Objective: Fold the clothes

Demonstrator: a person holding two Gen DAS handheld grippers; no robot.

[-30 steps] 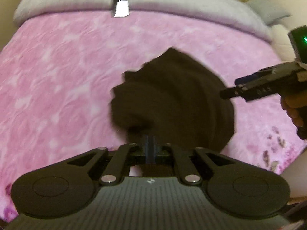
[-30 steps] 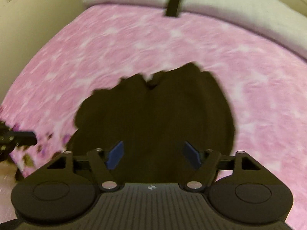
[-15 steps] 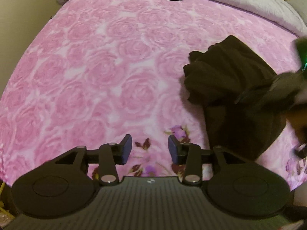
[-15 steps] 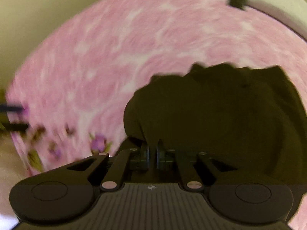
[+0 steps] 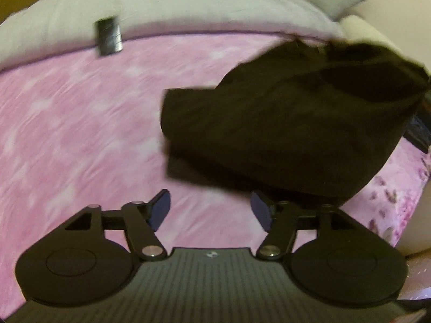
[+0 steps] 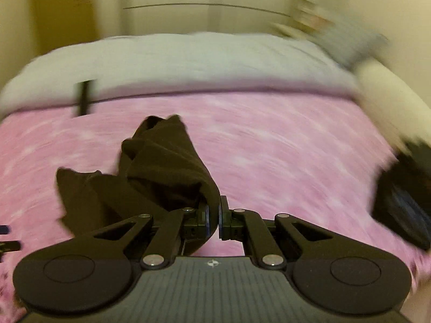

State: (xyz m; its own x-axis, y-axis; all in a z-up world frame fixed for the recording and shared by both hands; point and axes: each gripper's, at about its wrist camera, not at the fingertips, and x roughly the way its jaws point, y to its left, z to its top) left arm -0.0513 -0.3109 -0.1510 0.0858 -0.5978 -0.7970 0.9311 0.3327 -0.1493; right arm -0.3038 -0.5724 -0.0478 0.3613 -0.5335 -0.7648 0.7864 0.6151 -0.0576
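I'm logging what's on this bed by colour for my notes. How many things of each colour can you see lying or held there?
Dark brown: 1, the garment, pinched in the right gripper.
Black: 1, the small flat object at the blanket's far edge.
Pink: 1, the floral blanket.
Grey: 1, the duvet.
Total: 4.

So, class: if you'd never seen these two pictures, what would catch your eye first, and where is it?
The dark brown garment, pinched in the shut right gripper and hanging over the pink rose bedspread. Next, the left gripper, fingers spread open and empty, just below the garment's bulk. Behind lies a grey duvet.
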